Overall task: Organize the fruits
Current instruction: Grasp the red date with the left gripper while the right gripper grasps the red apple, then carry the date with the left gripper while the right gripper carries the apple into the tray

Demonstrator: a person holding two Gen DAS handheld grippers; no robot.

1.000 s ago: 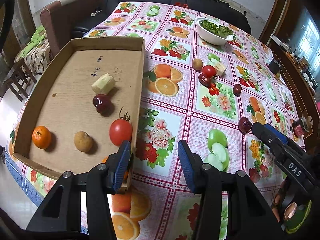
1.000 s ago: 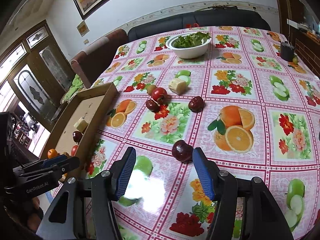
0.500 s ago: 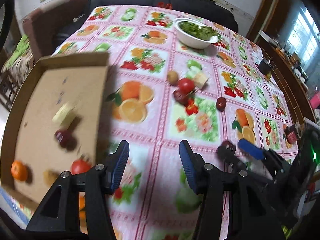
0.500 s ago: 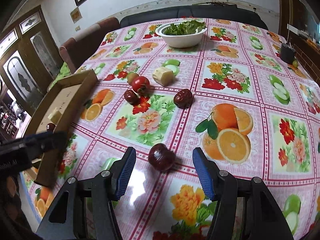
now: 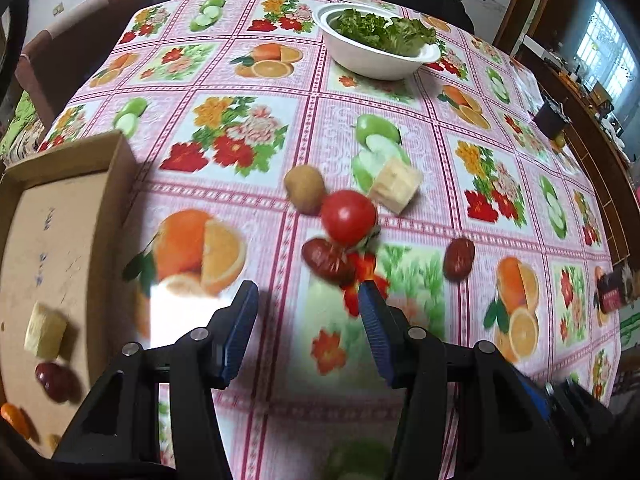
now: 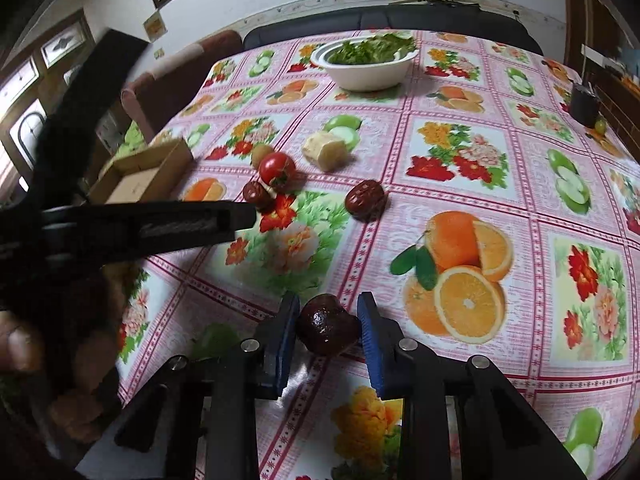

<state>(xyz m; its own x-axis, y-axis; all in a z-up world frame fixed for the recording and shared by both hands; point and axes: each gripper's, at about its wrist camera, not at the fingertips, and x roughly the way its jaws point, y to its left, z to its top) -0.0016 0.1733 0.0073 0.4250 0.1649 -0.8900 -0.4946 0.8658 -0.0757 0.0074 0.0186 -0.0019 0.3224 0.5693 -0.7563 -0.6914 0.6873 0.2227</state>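
My right gripper is shut on a dark red plum low over the tablecloth. My left gripper is open and empty, just short of a wrinkled red date and a tomato. A kiwi, a pale banana chunk and a second date lie close by. The cardboard tray at the left holds a banana chunk, a plum and an orange. The right wrist view shows the tomato, both dates and the left gripper's body.
A white bowl of greens stands at the far side of the table. A dark cup sits at the far right edge. Sofa and chairs surround the table. The fruit-print cloth lies between tray and loose fruits.
My left gripper swung from the tray toward the loose fruits in mid-table. My right gripper advanced and its fingers closed on the plum.
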